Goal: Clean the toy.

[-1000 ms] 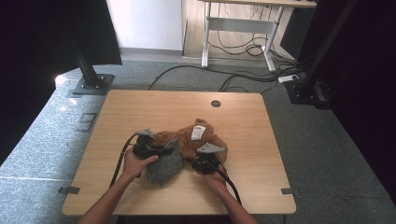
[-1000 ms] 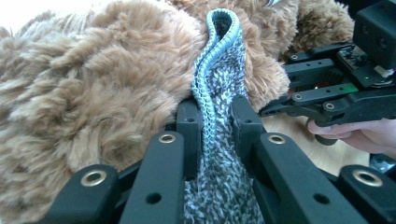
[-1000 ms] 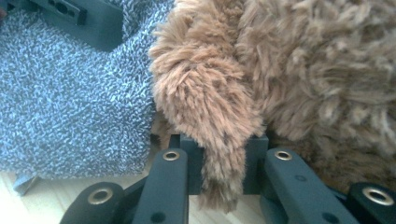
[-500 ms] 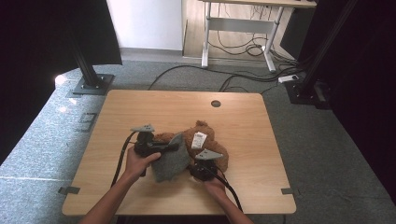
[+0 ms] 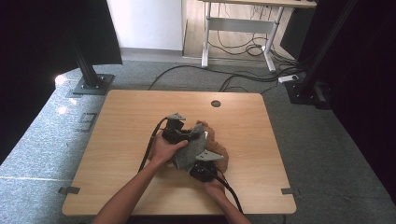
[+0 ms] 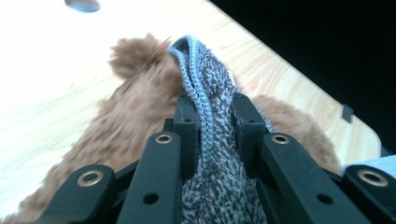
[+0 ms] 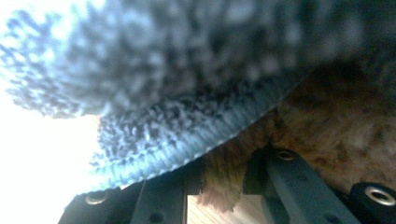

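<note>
Daylight pours in from the pale wall at the top of the high view, and the wooden bench (image 5: 130,121) sits evenly lit with only soft shadows under the forearms. Both sides fall into near black, and a bright glint flares on the floor at far left.

In the left gripper view the bench surface blows out to white at upper left, while the grey towel (image 6: 210,140) edge is crisp and the brown plush toy (image 6: 135,121) behind it softens.

The right gripper view is heavily blurred: the towel looms close and out of focus, glare whitens the left side, and the right corner sinks dim.
</note>
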Demonstrator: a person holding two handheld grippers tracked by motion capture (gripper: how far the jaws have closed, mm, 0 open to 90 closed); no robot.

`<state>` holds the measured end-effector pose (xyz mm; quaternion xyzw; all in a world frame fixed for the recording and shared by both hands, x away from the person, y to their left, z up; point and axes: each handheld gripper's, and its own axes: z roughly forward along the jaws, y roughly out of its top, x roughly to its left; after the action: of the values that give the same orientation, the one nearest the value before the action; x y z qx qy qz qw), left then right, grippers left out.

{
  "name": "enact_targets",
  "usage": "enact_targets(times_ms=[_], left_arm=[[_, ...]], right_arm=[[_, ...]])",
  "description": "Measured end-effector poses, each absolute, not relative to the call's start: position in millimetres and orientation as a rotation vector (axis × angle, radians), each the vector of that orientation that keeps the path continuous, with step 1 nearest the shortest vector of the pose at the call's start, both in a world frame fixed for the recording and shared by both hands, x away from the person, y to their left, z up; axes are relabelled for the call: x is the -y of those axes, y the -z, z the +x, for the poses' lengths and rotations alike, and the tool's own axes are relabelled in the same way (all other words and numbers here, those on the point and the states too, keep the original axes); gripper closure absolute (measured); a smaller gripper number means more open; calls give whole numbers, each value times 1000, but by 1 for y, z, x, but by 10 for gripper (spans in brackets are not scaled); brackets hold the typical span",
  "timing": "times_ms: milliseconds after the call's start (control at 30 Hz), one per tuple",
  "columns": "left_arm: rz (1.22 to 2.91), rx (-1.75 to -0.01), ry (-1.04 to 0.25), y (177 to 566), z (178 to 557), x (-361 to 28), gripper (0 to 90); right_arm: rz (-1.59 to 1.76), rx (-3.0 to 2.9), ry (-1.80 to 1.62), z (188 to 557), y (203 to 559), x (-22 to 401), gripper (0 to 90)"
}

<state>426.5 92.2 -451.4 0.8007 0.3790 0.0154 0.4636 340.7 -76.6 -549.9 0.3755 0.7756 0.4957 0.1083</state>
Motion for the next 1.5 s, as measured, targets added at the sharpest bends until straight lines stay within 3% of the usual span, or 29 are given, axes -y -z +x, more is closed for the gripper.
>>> enact_targets(times_ms=[133,400,733,933,1200,1500], left_arm=[[1958,-993,-95,455,422,-118,753],[1853,-1077,-79,464,403,-187,754],[1780,-1102,-58,466,392,-219,752],[1748,-968,39,447,388,-192,749],[1803,-832,154,429,406,-118,747],[1933,-870,163,444,430,-64,741]], right_arm=[[1130,-2286,-1441,340,550,77,761],[1127,-2321,-1422,333,551,72,760],[1168,-2324,-1417,332,551,72,754],[1146,-2313,-1447,333,551,70,746],[1129,-2306,-1463,332,550,68,740],[1133,-2310,-1449,332,550,69,739]])
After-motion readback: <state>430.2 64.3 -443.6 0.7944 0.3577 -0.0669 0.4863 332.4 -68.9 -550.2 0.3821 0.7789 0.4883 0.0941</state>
